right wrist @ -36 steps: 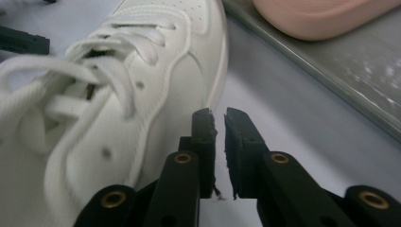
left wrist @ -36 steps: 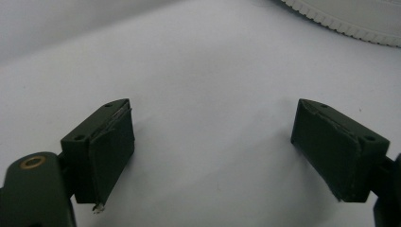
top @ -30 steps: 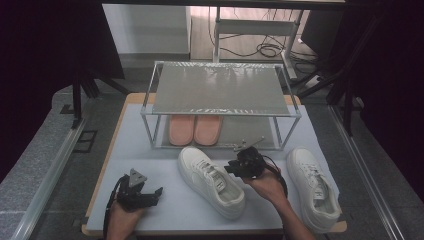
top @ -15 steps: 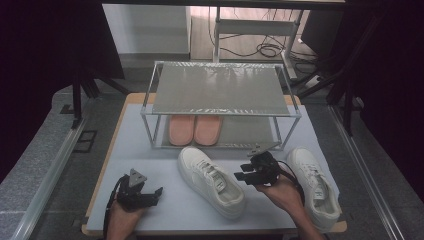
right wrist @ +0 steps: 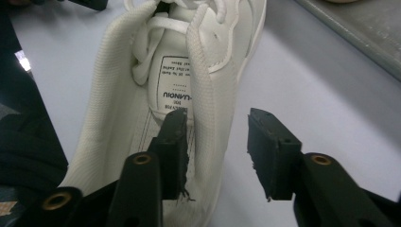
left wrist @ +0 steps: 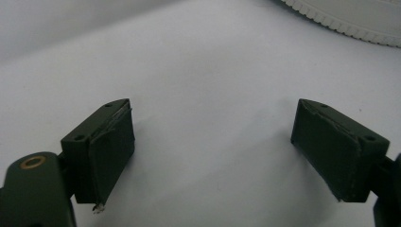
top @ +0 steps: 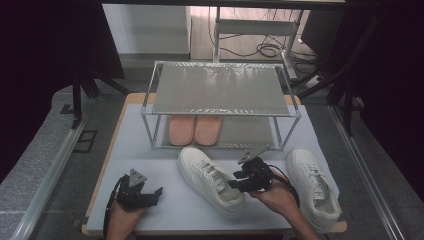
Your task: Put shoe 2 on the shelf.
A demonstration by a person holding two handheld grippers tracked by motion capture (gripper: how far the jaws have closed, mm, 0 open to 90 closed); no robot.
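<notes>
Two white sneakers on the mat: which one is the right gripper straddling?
The middle sneaker, lying diagonally in front of the rack. The right gripper has one finger inside its collar, one outside. The other sneaker lies apart at the mat's right edge.

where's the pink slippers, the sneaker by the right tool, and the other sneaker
pink slippers (top: 195, 129), high view, on the rack's lower shelf, point on the insoles
near sneaker (top: 210, 177), high view, point on its laces
far sneaker (top: 312, 180), high view, point on its laces

Soft overhead light, dark surroundings
</notes>
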